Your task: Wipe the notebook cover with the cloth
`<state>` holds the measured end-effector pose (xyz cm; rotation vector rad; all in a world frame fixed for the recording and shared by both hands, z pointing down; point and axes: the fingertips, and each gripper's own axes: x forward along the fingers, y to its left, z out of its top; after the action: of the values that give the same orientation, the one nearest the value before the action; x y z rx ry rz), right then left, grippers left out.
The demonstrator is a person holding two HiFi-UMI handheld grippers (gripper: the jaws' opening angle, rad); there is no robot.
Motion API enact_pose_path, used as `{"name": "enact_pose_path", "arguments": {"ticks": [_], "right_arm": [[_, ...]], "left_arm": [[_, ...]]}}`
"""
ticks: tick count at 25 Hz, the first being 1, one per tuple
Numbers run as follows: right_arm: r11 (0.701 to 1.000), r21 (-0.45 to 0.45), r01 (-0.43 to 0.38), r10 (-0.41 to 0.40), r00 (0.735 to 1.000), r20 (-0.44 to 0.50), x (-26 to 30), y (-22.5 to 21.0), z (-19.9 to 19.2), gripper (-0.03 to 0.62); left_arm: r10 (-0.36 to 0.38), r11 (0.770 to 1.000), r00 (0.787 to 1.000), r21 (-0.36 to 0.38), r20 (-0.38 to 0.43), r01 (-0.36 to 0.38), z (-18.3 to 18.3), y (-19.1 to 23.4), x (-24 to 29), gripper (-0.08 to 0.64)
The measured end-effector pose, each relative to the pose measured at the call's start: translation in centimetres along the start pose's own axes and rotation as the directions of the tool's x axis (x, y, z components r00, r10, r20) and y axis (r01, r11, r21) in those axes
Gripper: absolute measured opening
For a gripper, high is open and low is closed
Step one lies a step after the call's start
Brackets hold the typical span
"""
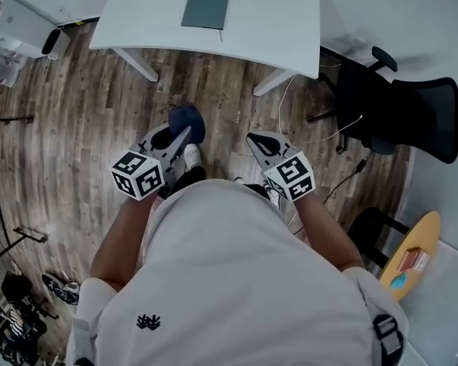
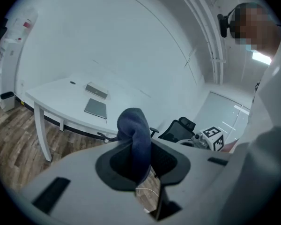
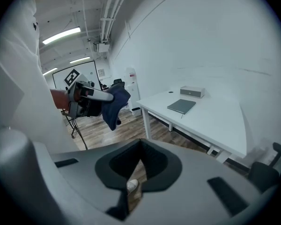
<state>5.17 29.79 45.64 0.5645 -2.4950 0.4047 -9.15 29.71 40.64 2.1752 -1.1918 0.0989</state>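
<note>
Left gripper [image 1: 183, 135]: jaws clamped on the dark blue cloth [image 2: 135, 136]. The cloth bunches up above the jaw tips and a fold hangs down between the pads. In the right gripper view the same cloth droops below the left gripper, in the air over the floor.

Right gripper [image 1: 253, 139]: jaws together, or very nearly so, with nothing gripped. Only a thin slit shows between the pads, and through it the wood floor [image 1: 76, 105] and a white shoe [image 3: 132, 185] are visible.

Both grippers are held in front of the person's body, side by side but apart, left and right of the feet. They are well short of the table [image 1: 282, 21]. The person stands on the floor facing it.

Notebook [image 1: 206, 7]: grey-green cover, closed, lying flat on the white table. It sits near the table's far side as seen from the head view, and neither gripper touches it. In the gripper views a low grey box [image 3: 192, 92] stands just beyond the notebook on the same table.

Surroundings: a black office chair [image 1: 412, 113] stands to the right of the table. A yellow board [image 1: 412, 254] lies at the right edge of the floor. A white cable runs across the floor near the chair.
</note>
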Motion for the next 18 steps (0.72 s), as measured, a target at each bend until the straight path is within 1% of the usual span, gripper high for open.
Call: {"name": "enact_pose_path", "arguments": {"ticks": [5,7,10,14,18], "right_arm": [[0.998,0.022,0.067,-0.067,0.998,0.008,4.3,-1.6,3.3,0.006],[0.996,0.023,0.082,-0.082,0.997,0.012,5.9,-2.3,4.5,0.008],[0.997,0.025,0.077,-0.077,0.997,0.007,7.5,-3.5,5.9,0.007],[0.998,0.017,0.057,-0.057,0.998,0.005,10.3,-7.2,7.4,0.008],[0.999,-0.051,0.016,-0.016,1.0,0.003,14.0,-11.7,9.1,0.008]], "left_arm": [[-0.042,0.999,0.999,0.015,-0.02,0.042,3.8,5.3,0.7,0.074],[-0.053,0.998,0.998,0.022,-0.022,0.054,5.2,7.0,1.4,0.074],[-0.061,0.998,0.998,0.004,-0.024,0.061,7.0,8.7,2.8,0.074],[-0.068,0.998,0.996,-0.004,-0.05,0.068,9.2,11.0,6.2,0.074],[-0.057,0.998,0.994,-0.009,-0.091,0.057,11.3,13.3,9.8,0.074]]}}
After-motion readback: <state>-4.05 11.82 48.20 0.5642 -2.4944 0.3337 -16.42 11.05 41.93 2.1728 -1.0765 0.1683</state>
